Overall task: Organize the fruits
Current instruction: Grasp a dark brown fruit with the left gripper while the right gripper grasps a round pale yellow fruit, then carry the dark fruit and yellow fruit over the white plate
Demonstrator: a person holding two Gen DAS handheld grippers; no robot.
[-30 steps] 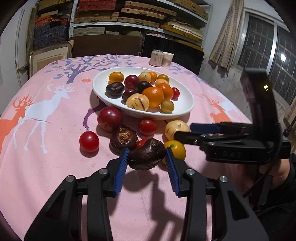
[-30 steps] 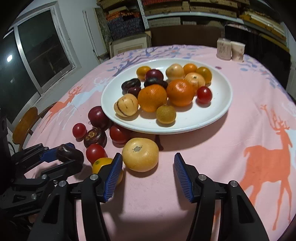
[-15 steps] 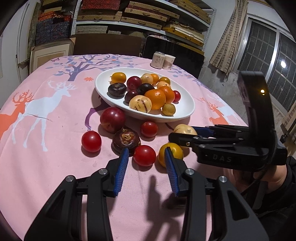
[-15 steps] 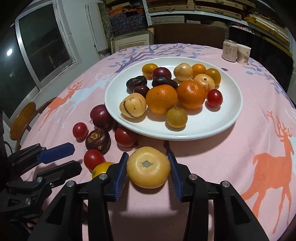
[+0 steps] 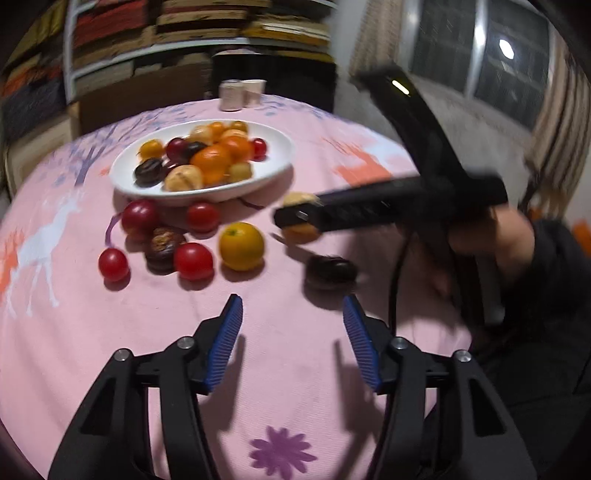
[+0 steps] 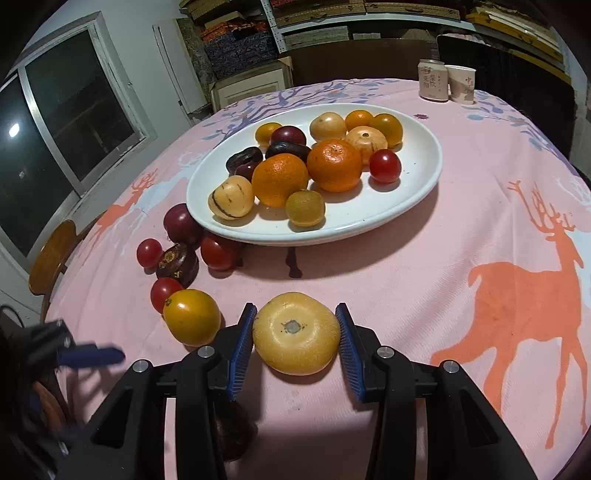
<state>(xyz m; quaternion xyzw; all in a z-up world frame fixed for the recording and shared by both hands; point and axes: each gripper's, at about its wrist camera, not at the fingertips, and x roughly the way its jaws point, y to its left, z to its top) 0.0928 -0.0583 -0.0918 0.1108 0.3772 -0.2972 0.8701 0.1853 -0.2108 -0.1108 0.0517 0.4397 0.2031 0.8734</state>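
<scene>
Right wrist view: pink deer-print tablecloth (image 6: 480,221), jaws clamped on yellow fruit (image 6: 296,332); left jaws opening, empty; shelves (image 6: 332,22) behind.

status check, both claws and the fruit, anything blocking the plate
Left claw opening, nothing between the pads. Right claw shut on pale yellow fruit. Dark purple fruit loose on the cloth. Path to white plate looks clear.

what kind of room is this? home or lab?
Probably a home dining or storage room: a round table under a pink deer-print tablecloth, a white plate of fruit, wall shelves stacked with boxes, and a wooden chair by a window.
</scene>
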